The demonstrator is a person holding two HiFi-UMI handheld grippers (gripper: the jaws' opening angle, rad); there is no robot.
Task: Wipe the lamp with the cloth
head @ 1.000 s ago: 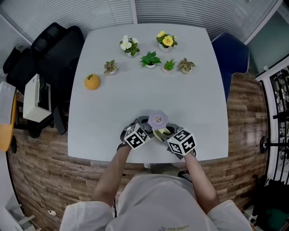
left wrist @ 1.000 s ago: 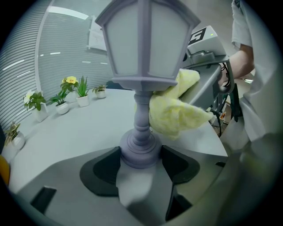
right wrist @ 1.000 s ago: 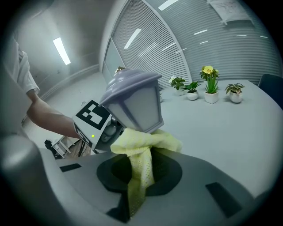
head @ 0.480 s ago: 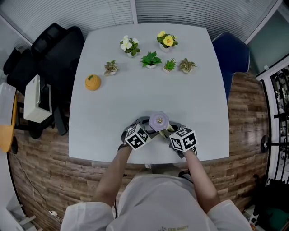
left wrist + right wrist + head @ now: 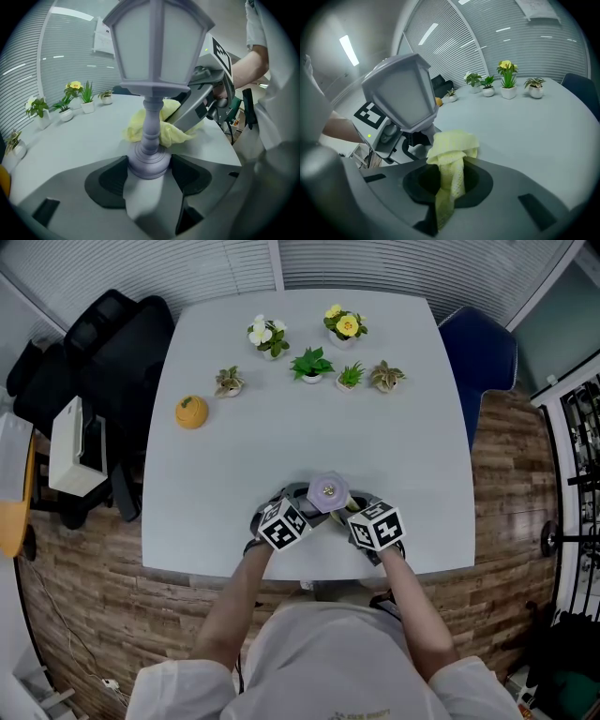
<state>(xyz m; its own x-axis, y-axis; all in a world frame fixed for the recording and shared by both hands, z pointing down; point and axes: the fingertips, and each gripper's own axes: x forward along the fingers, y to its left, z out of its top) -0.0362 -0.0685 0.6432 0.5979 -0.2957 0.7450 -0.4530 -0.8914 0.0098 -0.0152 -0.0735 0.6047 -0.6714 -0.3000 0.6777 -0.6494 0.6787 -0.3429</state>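
Note:
A lavender lantern-shaped lamp (image 5: 328, 491) stands upright near the table's front edge. My left gripper (image 5: 302, 507) is shut on the lamp's round base (image 5: 147, 164), one jaw on each side. In the left gripper view the lamp's head (image 5: 159, 47) towers over its thin stem. My right gripper (image 5: 349, 513) is shut on a yellow cloth (image 5: 452, 150), which bunches out between the jaws. The cloth (image 5: 173, 131) presses against the stem low down, from the right. The right gripper view shows the lamp (image 5: 403, 93) just left of the cloth.
The white table (image 5: 281, 446) carries several small potted plants (image 5: 312, 363) along its far side and an orange ornament (image 5: 191, 411) at the left. Black bags (image 5: 103, 343) sit off the table's left edge, a blue chair (image 5: 483, 352) at its right.
My right gripper has shifted slightly toward the lamp with the cloth, and less of the cloth shows from above. The left gripper and the lamp have stayed put.

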